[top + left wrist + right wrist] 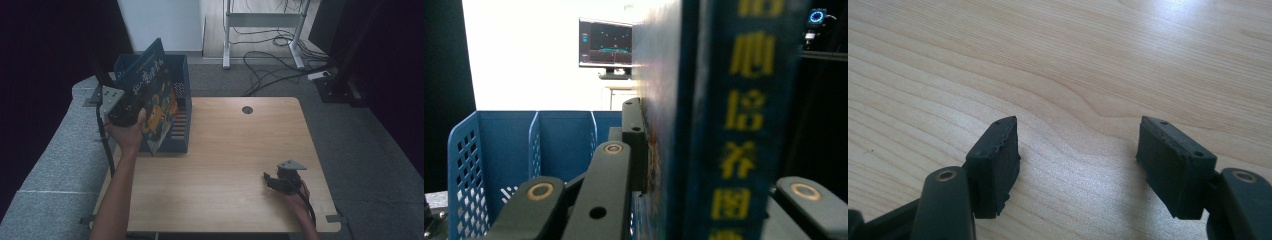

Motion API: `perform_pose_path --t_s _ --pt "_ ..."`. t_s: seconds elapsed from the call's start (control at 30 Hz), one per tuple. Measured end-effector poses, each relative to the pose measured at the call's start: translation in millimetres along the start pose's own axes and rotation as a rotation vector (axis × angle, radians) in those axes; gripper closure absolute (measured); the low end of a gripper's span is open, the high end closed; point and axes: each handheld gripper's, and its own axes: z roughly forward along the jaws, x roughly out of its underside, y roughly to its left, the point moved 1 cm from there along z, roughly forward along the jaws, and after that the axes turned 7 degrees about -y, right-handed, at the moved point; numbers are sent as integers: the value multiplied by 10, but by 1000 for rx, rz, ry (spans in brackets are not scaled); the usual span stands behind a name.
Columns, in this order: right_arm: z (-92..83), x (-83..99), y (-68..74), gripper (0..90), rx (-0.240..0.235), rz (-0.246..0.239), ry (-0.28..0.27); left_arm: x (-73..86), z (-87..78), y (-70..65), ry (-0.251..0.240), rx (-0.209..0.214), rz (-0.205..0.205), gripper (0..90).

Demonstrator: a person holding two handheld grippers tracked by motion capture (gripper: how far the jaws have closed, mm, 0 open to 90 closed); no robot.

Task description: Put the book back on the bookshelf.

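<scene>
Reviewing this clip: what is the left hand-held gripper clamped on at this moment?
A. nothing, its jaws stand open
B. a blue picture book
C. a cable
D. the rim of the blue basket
B: the left hand-held gripper is shut on the blue picture book, held tilted over the blue basket; in the left gripper view the book's spine sits between its jaws.

Dim high view, darkness pooling either side of the worktop (235, 150). In the left gripper view the book (724, 125) sits blurred up close, the white wall behind it blown out. Glare streaks the wood past the right hand-held gripper (1078, 150), soft shadows beneath.
</scene>
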Motion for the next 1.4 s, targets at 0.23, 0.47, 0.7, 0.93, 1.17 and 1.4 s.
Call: perform_pose_path --t_s 0.23,0.47,0.7,0.93,1.17,1.4 --pt "0 0 0 325 1 0 0 25 63 -5 -7 -19 10 827" --pt "0 0 0 325 1 0 0 41 144 -18 -6 -24 3 827" --pt "0 0 0 326 1 0 0 71 290 -35 0 -40 -8 827" --pt "0 0 -1 324 0 0 -1 104 425 -17 9 -52 -1 827" --pt "-1 1 0 324 0 0 -1 159 560 -64 18 -66 6 827" --pt "-8 5 3 325 -1 1 1 205 638 -94 16 -73 9 827"
